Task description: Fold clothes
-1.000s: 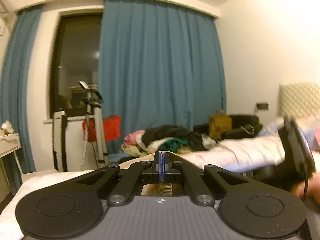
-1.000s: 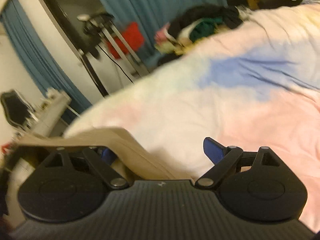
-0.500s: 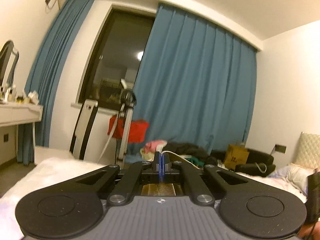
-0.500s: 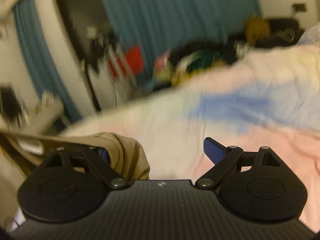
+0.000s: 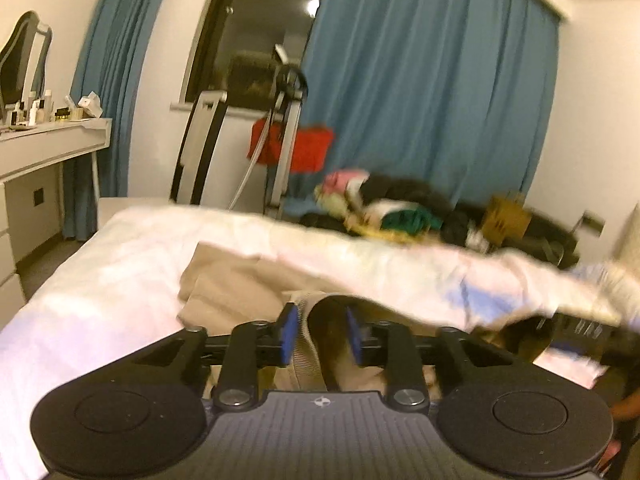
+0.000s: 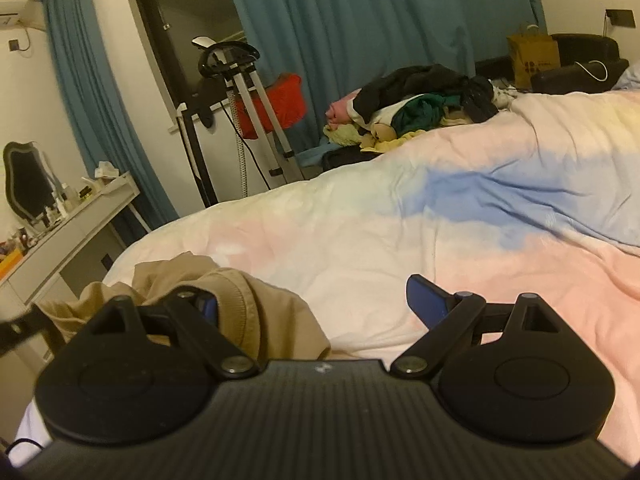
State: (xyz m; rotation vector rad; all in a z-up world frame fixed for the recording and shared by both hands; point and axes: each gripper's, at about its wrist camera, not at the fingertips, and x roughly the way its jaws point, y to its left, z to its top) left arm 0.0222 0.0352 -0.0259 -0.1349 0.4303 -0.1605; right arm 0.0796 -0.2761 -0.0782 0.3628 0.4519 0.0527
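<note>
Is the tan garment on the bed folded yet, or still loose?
Still loose: the tan garment lies crumpled on the bed, ribbed hem bunched between the open left gripper.

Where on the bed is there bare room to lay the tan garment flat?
Free: the pastel duvet between the tan garment and the clothes pile. Crowded: that pile, and the near corner under the left gripper and right gripper.

A home bedroom: a bed [image 6: 400, 240] fills mid-frame, blue curtains [image 6: 360, 20] along the top, a dressing table [image 6: 80, 216] at left.
</note>
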